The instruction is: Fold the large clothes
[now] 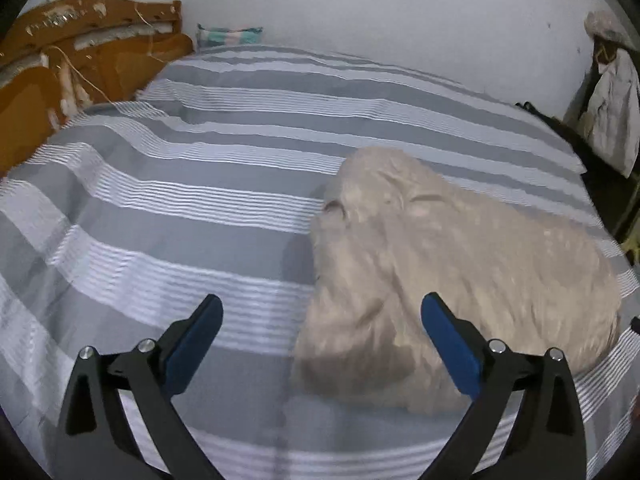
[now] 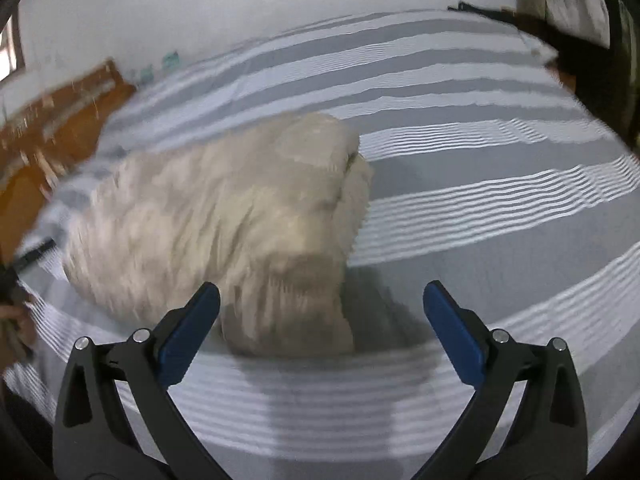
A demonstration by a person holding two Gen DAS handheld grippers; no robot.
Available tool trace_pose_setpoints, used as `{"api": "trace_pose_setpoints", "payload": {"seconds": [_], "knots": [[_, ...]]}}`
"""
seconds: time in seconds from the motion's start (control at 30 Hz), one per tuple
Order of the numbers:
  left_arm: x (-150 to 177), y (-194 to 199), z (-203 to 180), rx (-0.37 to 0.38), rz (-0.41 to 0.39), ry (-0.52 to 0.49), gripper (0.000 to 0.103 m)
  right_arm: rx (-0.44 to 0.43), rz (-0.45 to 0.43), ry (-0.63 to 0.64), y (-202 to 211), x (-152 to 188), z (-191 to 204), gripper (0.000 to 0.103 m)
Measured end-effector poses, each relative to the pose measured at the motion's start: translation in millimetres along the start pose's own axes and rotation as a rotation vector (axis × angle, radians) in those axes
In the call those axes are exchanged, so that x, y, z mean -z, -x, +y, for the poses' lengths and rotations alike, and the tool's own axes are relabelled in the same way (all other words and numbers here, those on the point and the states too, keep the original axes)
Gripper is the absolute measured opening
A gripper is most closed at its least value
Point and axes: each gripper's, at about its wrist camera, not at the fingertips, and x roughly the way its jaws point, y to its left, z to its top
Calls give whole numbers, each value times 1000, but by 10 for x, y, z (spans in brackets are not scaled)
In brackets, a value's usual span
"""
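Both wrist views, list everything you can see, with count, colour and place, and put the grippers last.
Fluffy garment: one, cream, bundled on the bed ahead of both grippers, held by neither.
Bedspread: one, grey and white stripes, covering the bed.
Headboard: one, orange-brown with chipped patches, at the far left end of the bed.
Small striped cloth: one, teal and white, against the wall beside the headboard.
Hanging pale cloth: one, off-white, far right by the wall.
Wall: white, behind the bed.
Left gripper: one, black with blue pads, jaws wide apart, nothing between them.
Right gripper: one, black with blue pads, jaws wide apart, empty.
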Motion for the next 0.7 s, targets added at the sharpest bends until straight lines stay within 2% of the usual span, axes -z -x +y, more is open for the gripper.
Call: {"api": "trace_pose_setpoints", "payload": {"seconds": [0.13,0.23,0.27,0.3,0.33,0.37,0.43,0.47,0.53,0.57,0.6,0.7], "knots": [[25,-388,-150,5,76,-61,99,11,75,26,-359,2,59,100],[105,-578,-123,28,128,-16,101,-80,124,-80,-566,29,-59,100],[107,-618,-94,46,139,11,101,-141,145,-128,-629,26,-111,99],[115,-667,-64,69,154,37,101,-191,168,-158,-679,25,-145,93],[122,-691,-59,76,161,37,101,-267,189,-191,-729,22,-161,67],[122,-704,-57,81,163,33,100,-273,190,-193,-726,8,-142,58],[112,-675,-102,104,152,8,85,-270,177,-153,-669,-44,-70,46],[100,-651,-143,129,152,-8,65,-274,168,-157,-638,-53,-69,40],[84,-569,-268,120,133,-51,48,-259,139,-136,-551,-95,-4,35],[77,-530,-316,124,126,-64,36,-245,118,-114,-483,-133,50,33],[62,-494,-331,131,123,-56,31,-239,103,-100,-428,-168,70,32],[11,-340,-361,178,100,-19,26,-193,46,-20,-116,-252,178,31]]}}
